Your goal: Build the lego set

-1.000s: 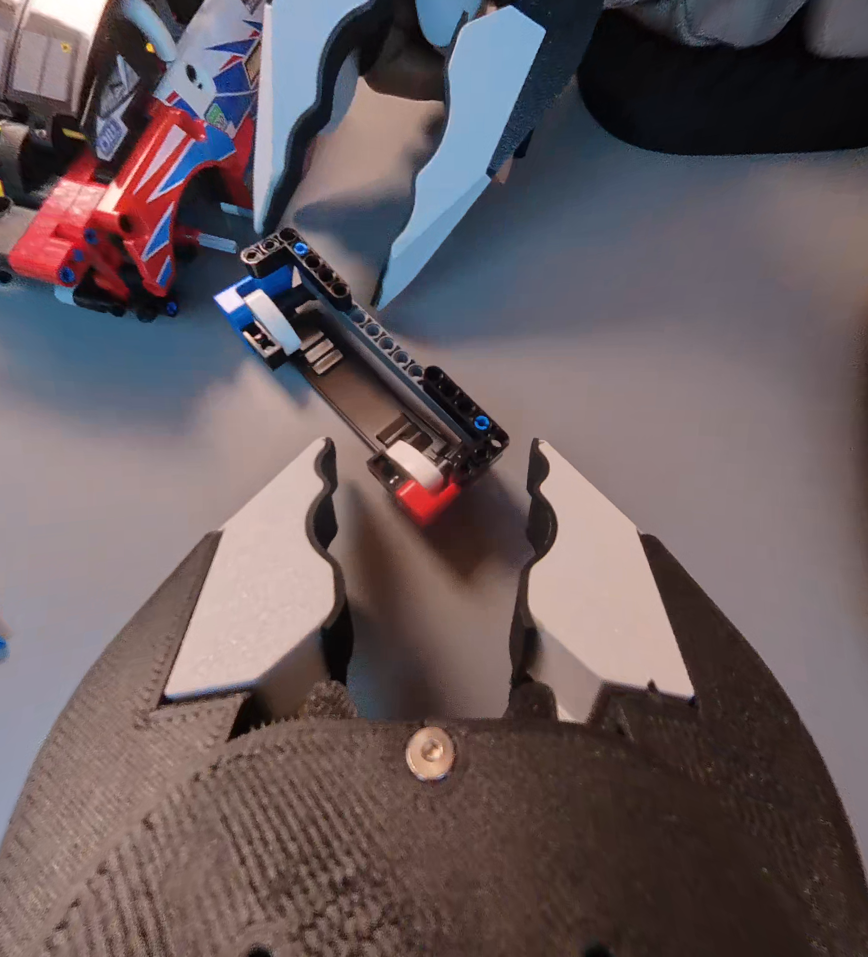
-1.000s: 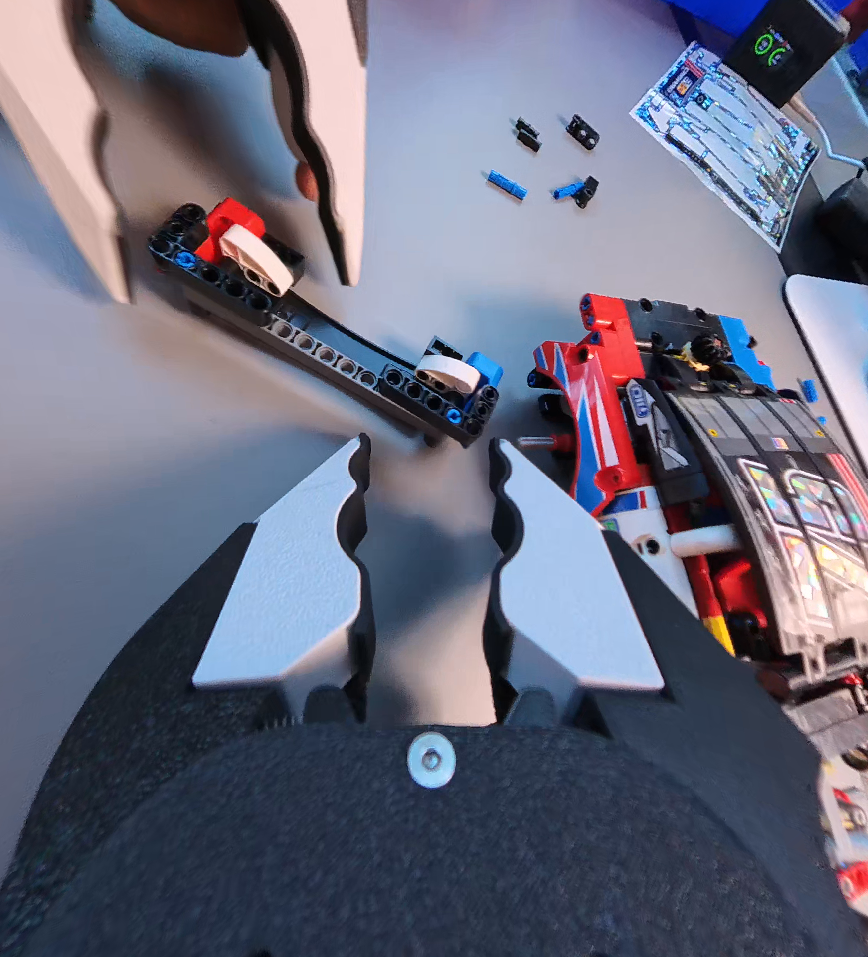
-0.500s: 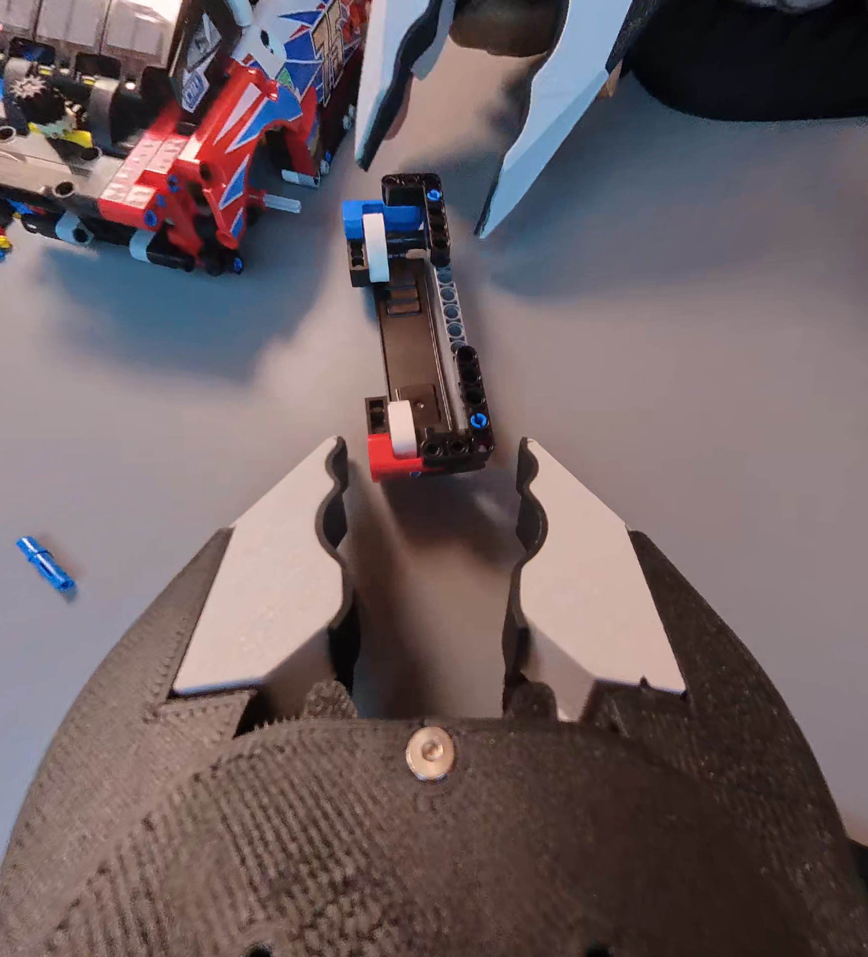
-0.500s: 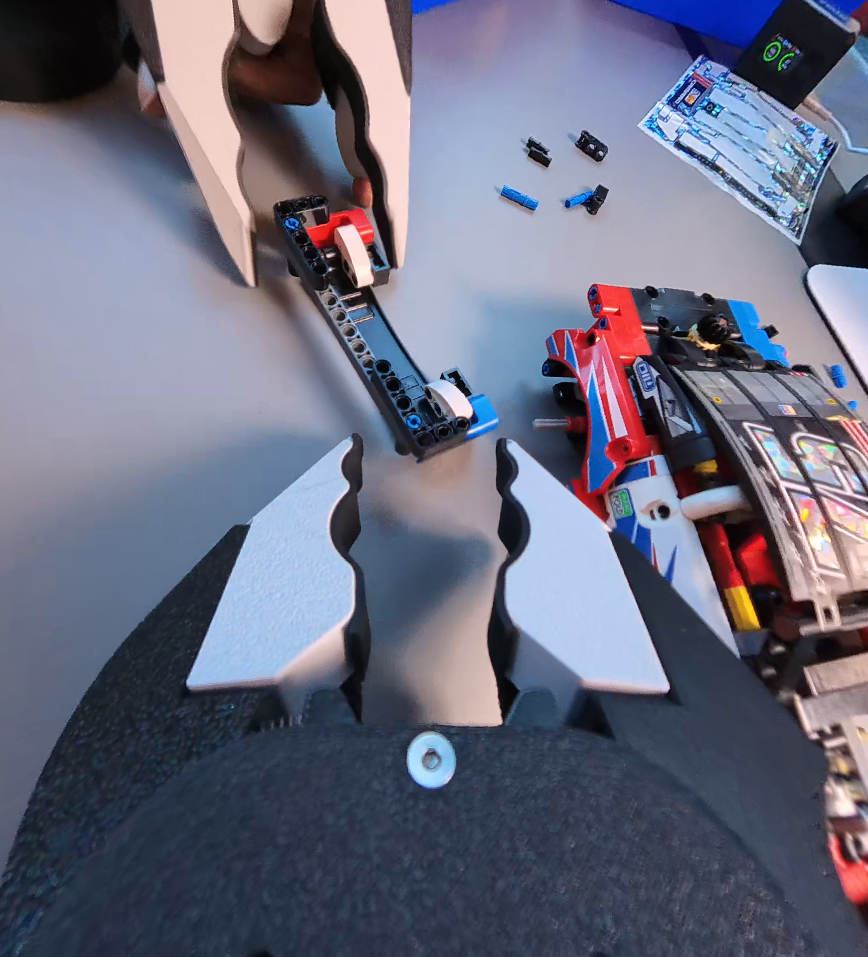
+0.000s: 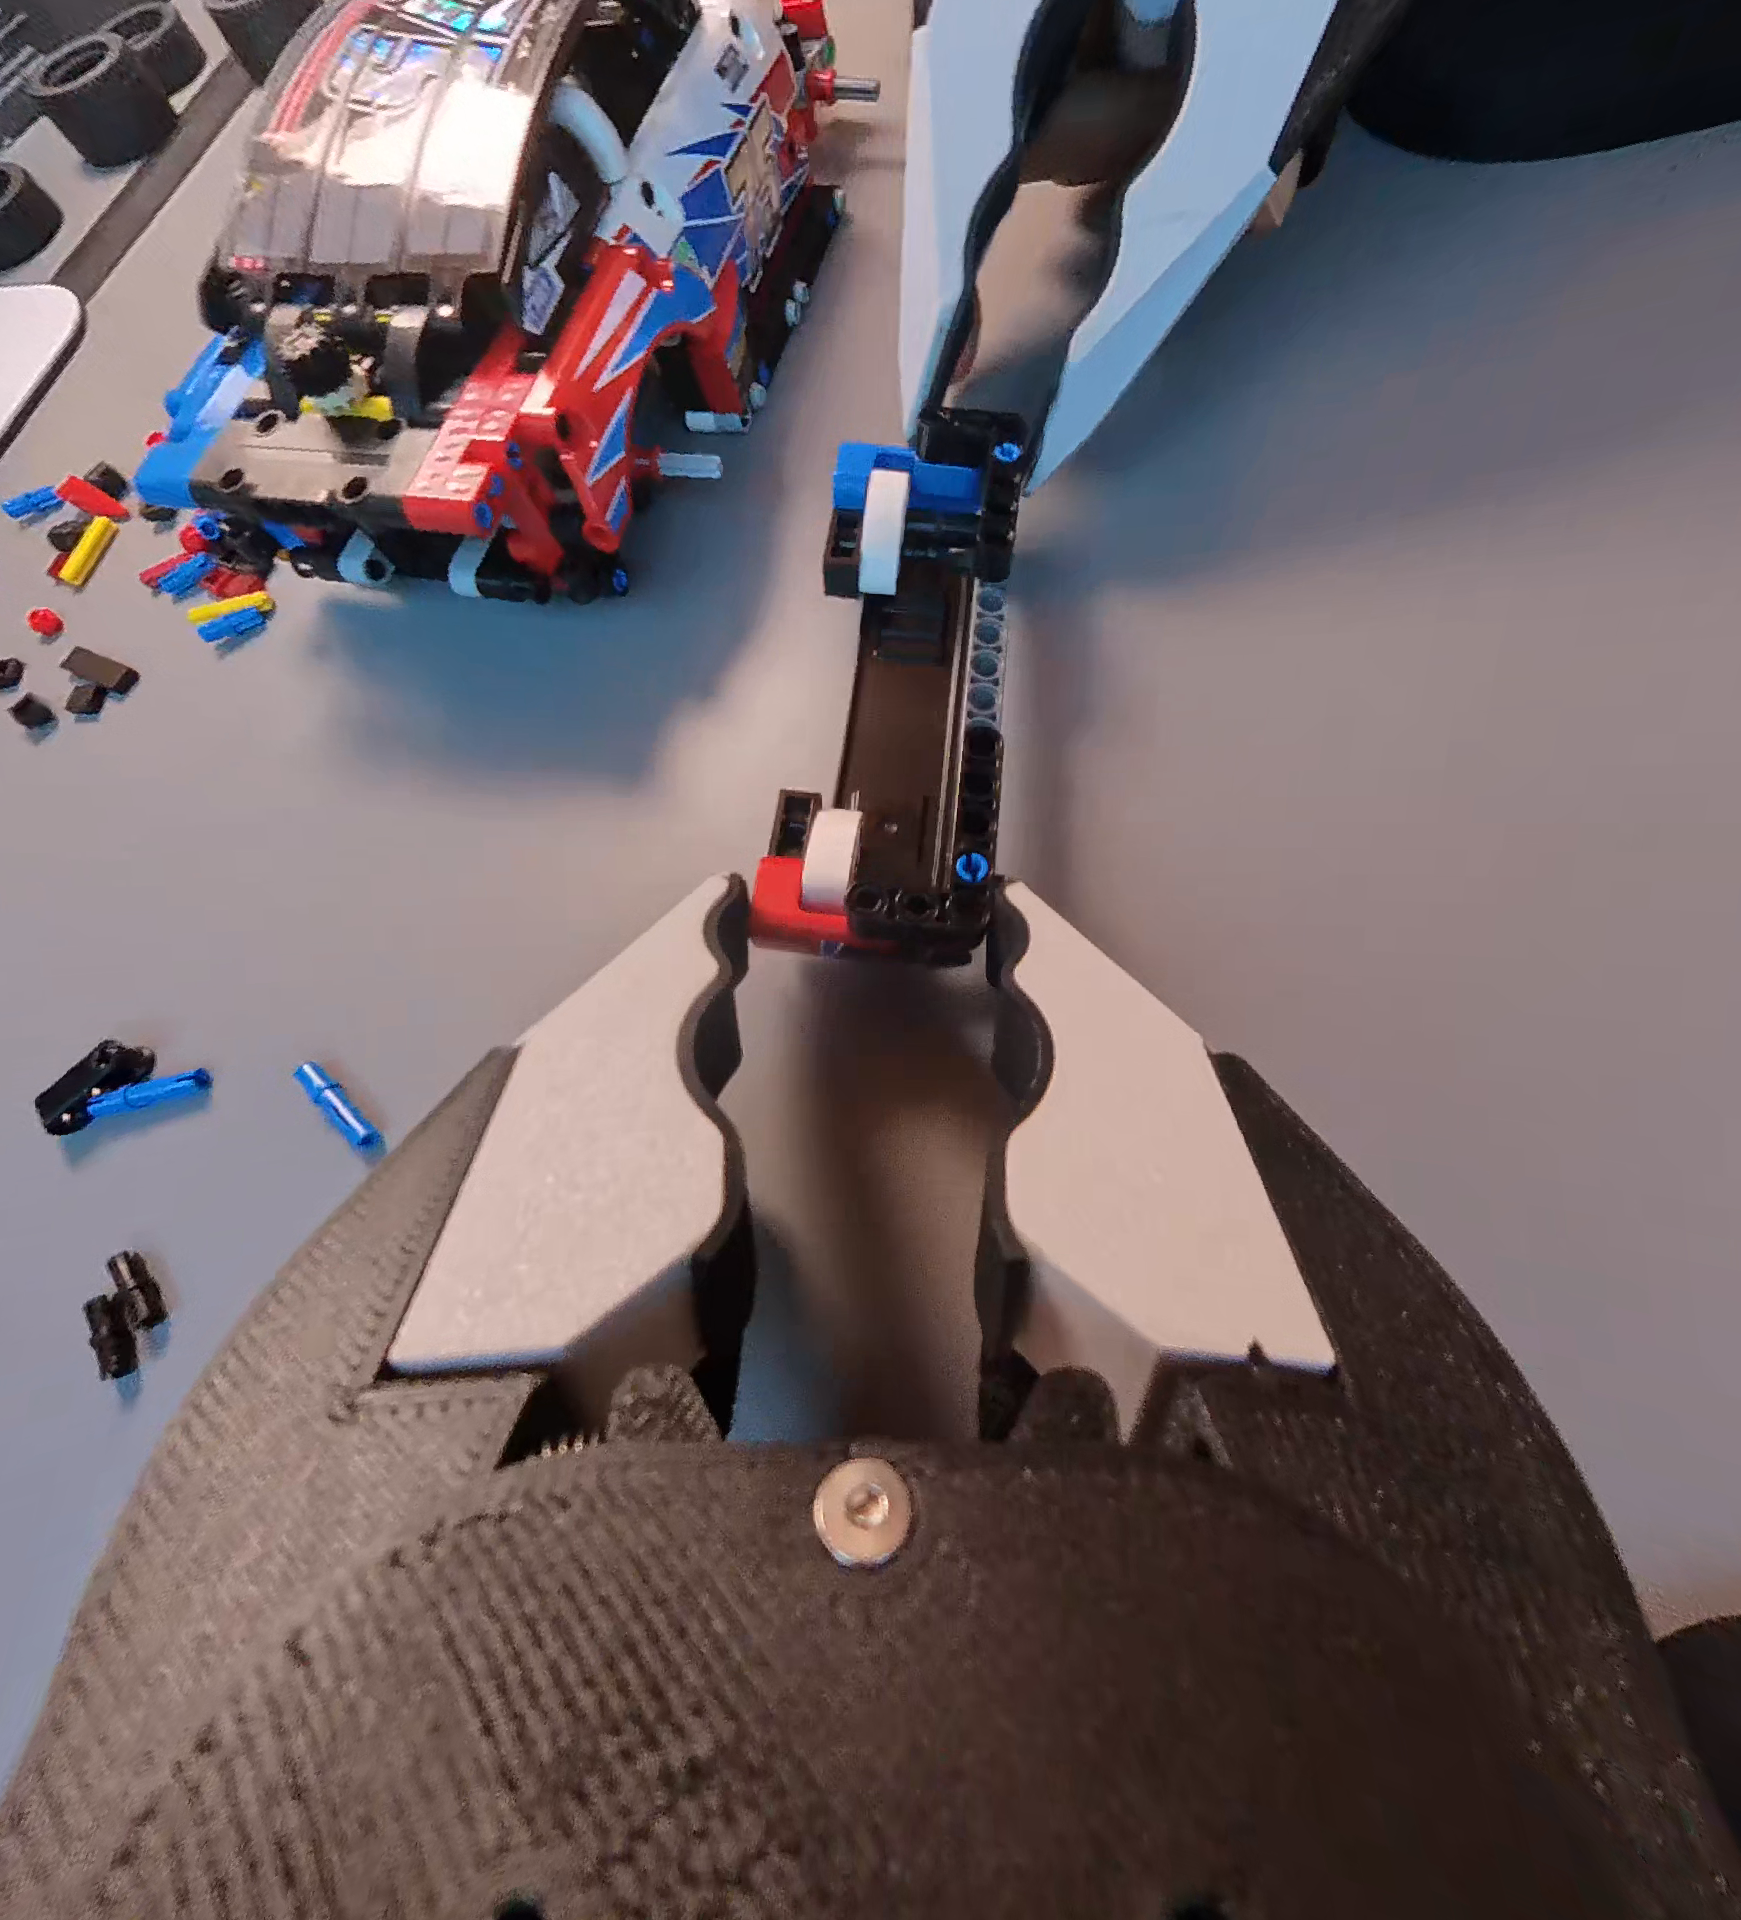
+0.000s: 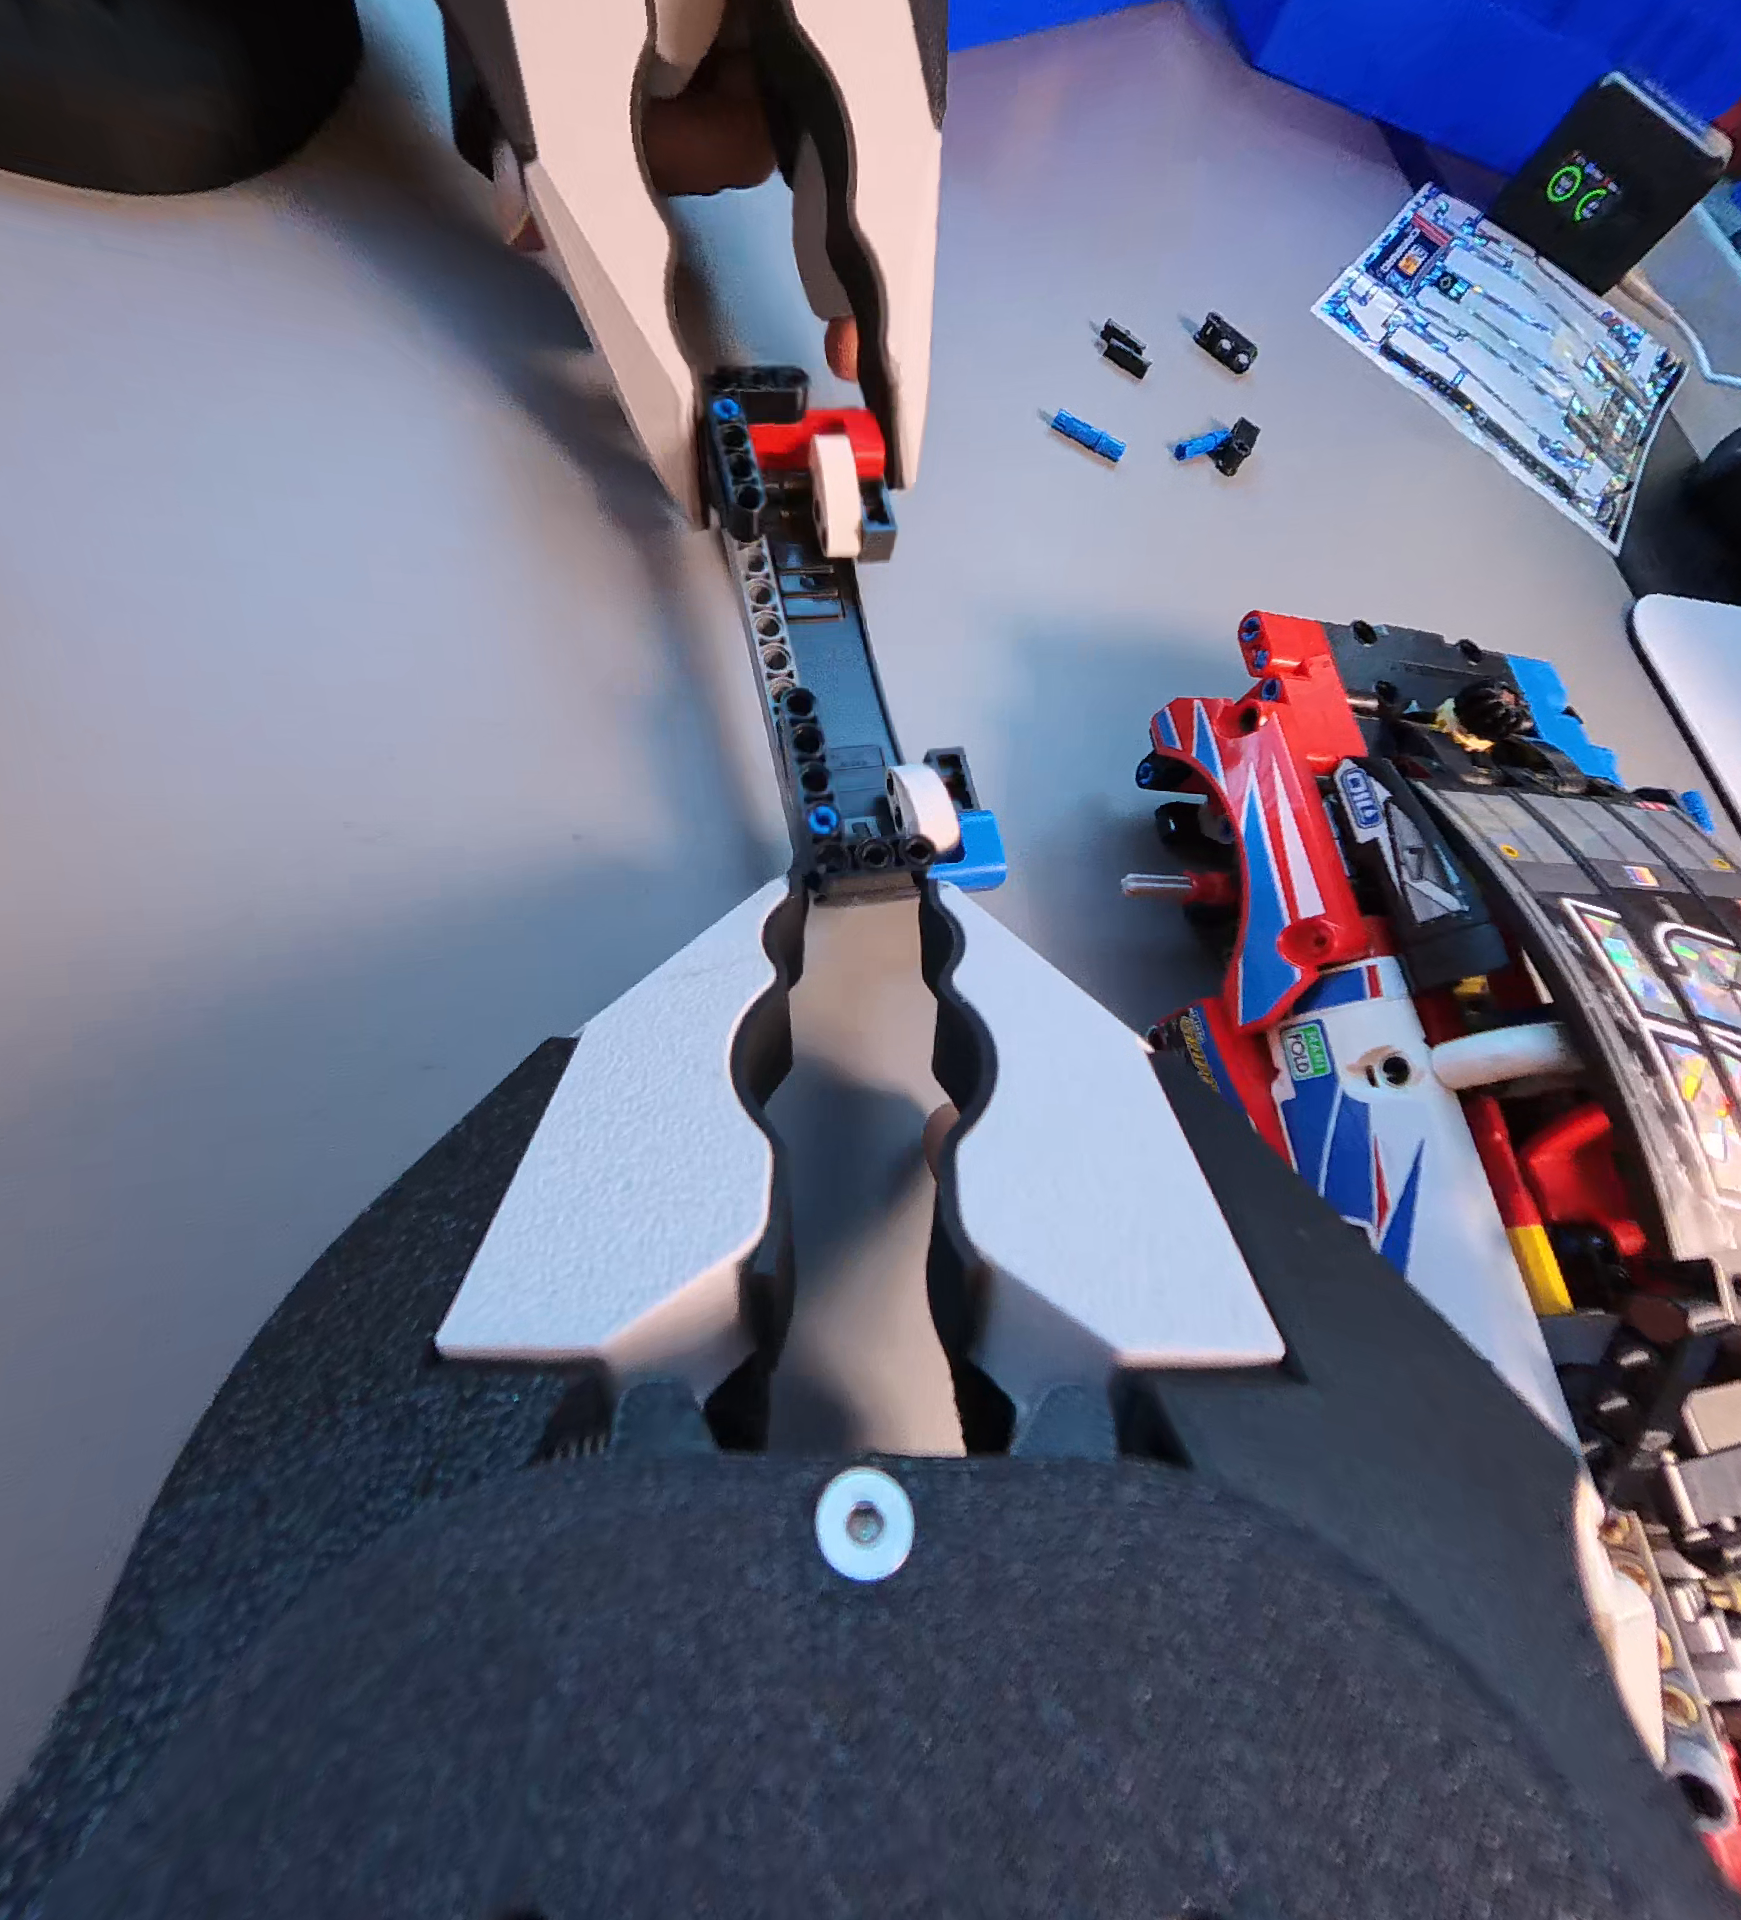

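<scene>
On the left, the part-built car (image 5: 513, 343) stands on the grey table (image 5: 1468, 831). At centre lies a long black beam assembly (image 5: 933, 707), red end in the left gripper (image 5: 861, 920), blue end in the right gripper (image 6: 861, 899). Both grippers' fingers close narrowly on its ends. Uneven pulling by the 2 grippers could likely snap pieces off.
</scene>
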Demonstrator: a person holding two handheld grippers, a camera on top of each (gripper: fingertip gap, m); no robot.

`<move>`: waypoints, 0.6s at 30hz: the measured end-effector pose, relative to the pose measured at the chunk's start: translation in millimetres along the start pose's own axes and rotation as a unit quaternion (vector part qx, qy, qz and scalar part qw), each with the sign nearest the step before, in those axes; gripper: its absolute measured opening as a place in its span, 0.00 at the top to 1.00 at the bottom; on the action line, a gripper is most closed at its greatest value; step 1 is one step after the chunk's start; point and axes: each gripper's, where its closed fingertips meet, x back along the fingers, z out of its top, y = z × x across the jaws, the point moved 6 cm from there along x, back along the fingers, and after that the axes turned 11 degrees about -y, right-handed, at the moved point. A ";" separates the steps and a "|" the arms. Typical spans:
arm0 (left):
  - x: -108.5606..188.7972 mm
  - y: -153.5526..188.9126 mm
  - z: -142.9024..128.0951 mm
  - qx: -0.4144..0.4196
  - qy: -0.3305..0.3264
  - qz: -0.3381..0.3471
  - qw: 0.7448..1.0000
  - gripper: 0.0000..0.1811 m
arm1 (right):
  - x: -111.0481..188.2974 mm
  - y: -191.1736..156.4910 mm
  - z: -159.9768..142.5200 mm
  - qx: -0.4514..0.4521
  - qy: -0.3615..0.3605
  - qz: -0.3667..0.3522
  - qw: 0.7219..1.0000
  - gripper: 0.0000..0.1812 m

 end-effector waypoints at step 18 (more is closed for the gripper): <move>50.2 -27.3 18.4 0.127 0.219 0.066 0.965 0.66 | 27.1 23.9 14.4 -0.092 0.136 -0.043 0.985 0.84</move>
